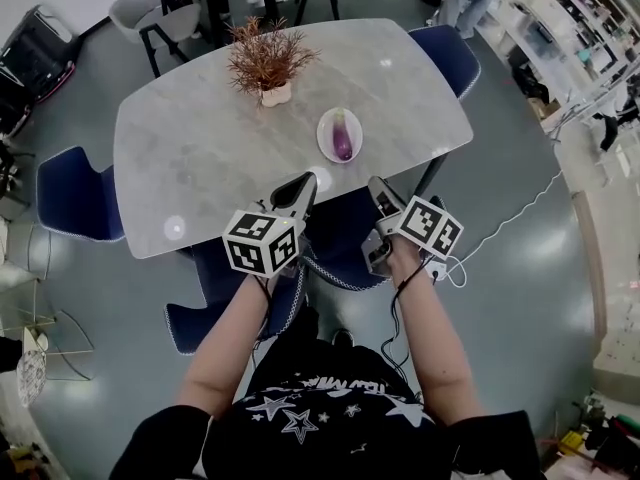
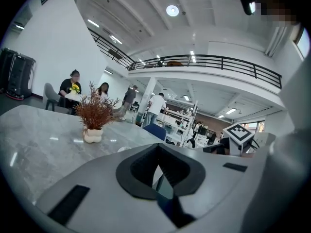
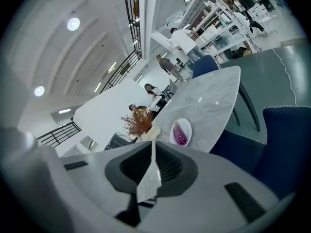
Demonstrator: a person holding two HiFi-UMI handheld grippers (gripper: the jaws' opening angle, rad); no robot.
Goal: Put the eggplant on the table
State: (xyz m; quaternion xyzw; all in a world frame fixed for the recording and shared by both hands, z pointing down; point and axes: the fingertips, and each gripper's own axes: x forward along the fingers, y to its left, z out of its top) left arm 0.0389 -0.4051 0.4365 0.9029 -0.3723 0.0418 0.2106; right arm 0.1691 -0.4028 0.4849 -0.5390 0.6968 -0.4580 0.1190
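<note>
Both forearms reach up from lower centre, the left hand-held gripper (image 1: 303,188) and right hand-held gripper (image 1: 379,192) each pinched together on nothing by the grey marble worktop's (image 1: 190,148) near edge. The small purple eggplant (image 1: 343,134) lies on a round white plate (image 1: 325,140) just above them, its detail too small to read

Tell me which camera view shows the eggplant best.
The head view: it looks down on the whole eggplant lying on its white plate. The right gripper view shows it small and far beyond the jaws. The left gripper view does not show it.
</note>
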